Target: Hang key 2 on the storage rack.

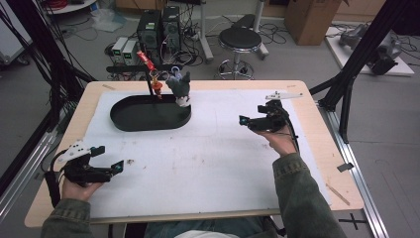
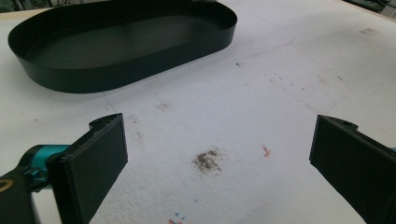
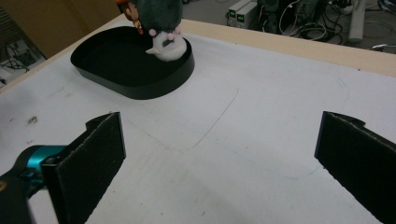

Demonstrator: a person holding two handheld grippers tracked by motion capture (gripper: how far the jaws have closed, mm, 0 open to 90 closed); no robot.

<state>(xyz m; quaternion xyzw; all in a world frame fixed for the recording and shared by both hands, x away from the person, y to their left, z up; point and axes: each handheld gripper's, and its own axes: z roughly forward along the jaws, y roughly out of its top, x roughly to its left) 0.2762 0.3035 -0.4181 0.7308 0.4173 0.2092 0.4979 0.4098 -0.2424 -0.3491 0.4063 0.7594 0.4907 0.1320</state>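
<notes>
A black oval tray lies at the far left of the white mat. A grey and white plush toy hangs over the tray's far right end, its white underside just above the rim. Beside it, small red and orange trinkets hang from a thin black stand. My left gripper rests low at the near left, open with nothing between its fingers, and faces the tray wall. My right gripper is held at mid right, open too, and looks across bare mat toward the tray.
A white mat covers the wooden table; a dark stain marks it ahead of the left gripper. Beyond the far edge stand a black stool, computer boxes with cables and a cardboard box. Black frame posts flank the table.
</notes>
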